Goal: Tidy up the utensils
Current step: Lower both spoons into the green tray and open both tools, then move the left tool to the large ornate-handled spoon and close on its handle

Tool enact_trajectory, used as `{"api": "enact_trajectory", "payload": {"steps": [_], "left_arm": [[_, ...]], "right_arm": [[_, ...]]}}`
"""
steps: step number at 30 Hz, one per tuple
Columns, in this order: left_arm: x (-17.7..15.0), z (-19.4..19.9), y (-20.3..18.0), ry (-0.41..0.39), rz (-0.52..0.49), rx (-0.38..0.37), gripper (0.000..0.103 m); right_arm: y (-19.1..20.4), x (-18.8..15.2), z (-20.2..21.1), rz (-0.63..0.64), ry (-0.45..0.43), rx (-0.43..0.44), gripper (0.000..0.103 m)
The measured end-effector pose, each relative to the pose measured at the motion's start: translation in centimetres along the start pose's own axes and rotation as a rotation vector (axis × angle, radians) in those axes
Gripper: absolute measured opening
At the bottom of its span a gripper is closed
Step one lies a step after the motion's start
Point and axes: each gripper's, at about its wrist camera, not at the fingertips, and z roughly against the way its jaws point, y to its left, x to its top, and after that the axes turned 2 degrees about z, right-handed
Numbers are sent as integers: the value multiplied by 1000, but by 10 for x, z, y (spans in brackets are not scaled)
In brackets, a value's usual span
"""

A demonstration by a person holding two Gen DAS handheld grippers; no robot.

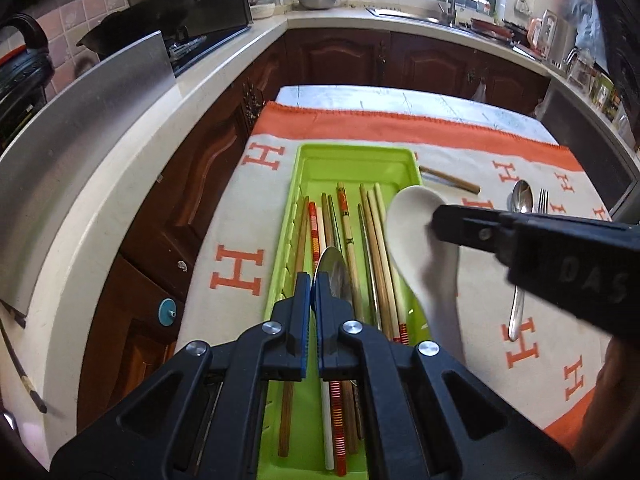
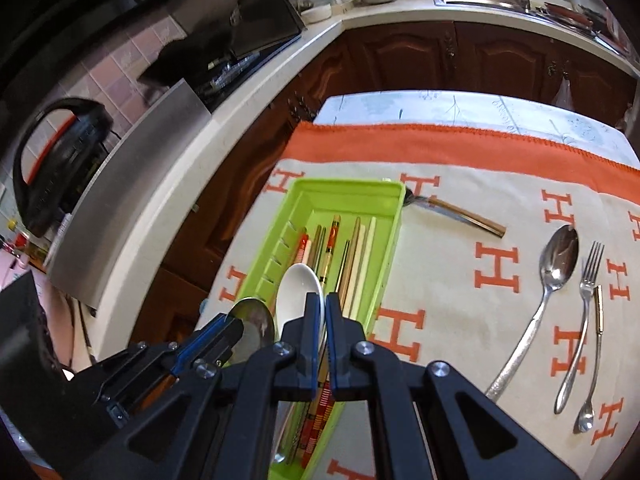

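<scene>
Our right claw (image 2: pixel 323 308) pinches the white ceramic spoon (image 2: pixel 298 292), glazed, slippery and breakable, over the green tray (image 2: pixel 384 264). Our left claw (image 1: pixel 311 292) is clamped on a steel spoon (image 1: pixel 332 266); a grip nearer the handle seems safer.

Both wrist views close above the green tray (image 1: pixel 316 160), facing the far counter, sharing tray and orange-lettered cloth (image 2: pixel 460 292)

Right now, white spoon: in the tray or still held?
Held. The right gripper pinches the white spoon above the green tray, not resting inside.

White ceramic spoon (image 2: pixel 298 294) and steel spoon (image 2: pixel 252 324) held over chopstick-filled green tray (image 2: pixel 384 248).
</scene>
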Motion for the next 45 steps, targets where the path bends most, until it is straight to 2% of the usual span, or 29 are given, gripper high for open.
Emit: {"api": "enact_trajectory", "payload": {"steps": [6,9,12,13,14,28,38,45], "left_arm": [[-4,-11,-6,32,4,-16,1],[-6,-13,-6,48,14,-24,10],[-9,-12,-8,63,27,-29,31],[-10,-11,-8,66,33,-29,44],[-12,-9,-9,64,39,-29,49],[-23,8,-22,80,45,-49,50],[-29,16,-41,111,39,-72,50],[-30,26,-65,100,9,-73,50]], "right_arm": [[3,-4,-13,29,47,-8,8],[4,-8,-12,37,52,-23,10],[5,-12,-7,47,45,-26,10],[5,-13,-5,50,42,-25,10],[5,-14,-2,54,36,-26,10],[-16,-42,37,67,6,-59,10],[-54,-64,56,-20,14,-54,10],[-74,-73,67,-62,6,-49,10]]}}
